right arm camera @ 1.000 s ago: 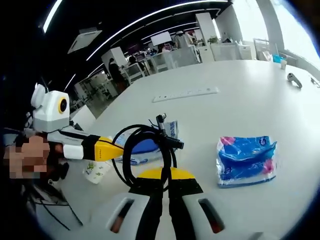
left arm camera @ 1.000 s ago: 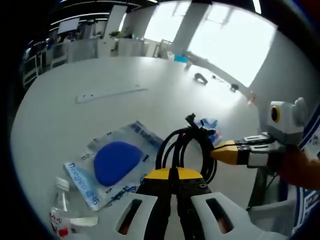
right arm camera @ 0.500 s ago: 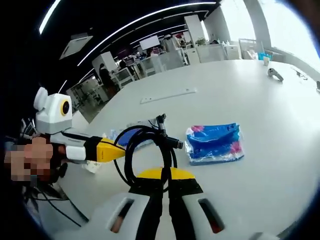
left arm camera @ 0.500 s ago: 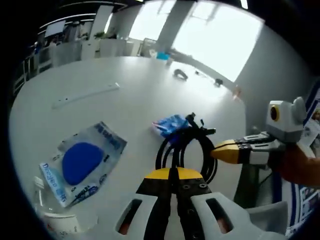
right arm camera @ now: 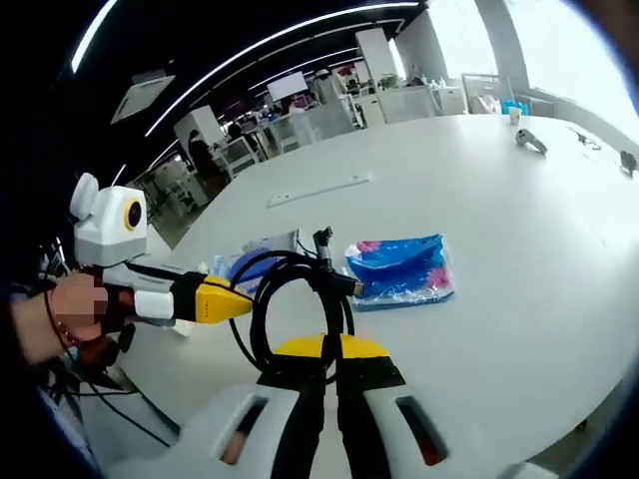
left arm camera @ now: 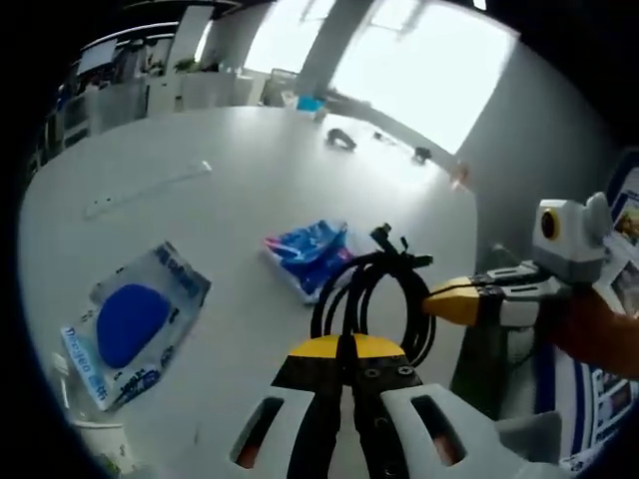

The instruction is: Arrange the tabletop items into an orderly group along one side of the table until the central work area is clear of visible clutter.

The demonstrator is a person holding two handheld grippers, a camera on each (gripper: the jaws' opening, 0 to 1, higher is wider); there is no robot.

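Both grippers clamp the same coil of black cable and hold it in the air above the white surface. In the left gripper view, the left gripper has its yellow-tipped jaws pressed together on the bottom of the coil, while the right gripper comes in from the right and pinches the coil's right side. The cable's plug ends stick out at the top of the loop.

In the right gripper view, the right gripper is closed on the lower part of the coil, and the left gripper reaches in from the left, its yellow tip touching the loop, with a person's hand behind it.

On the surface beyond the coil lies a blue and pink soft pack, which looks like tissues; in the right gripper view it sits just past the cable. Further left in the left gripper view lies a clear pouch holding a blue pad, with printed lettering. A long white strip lies flat farther back. A small dark object rests near the far edge.
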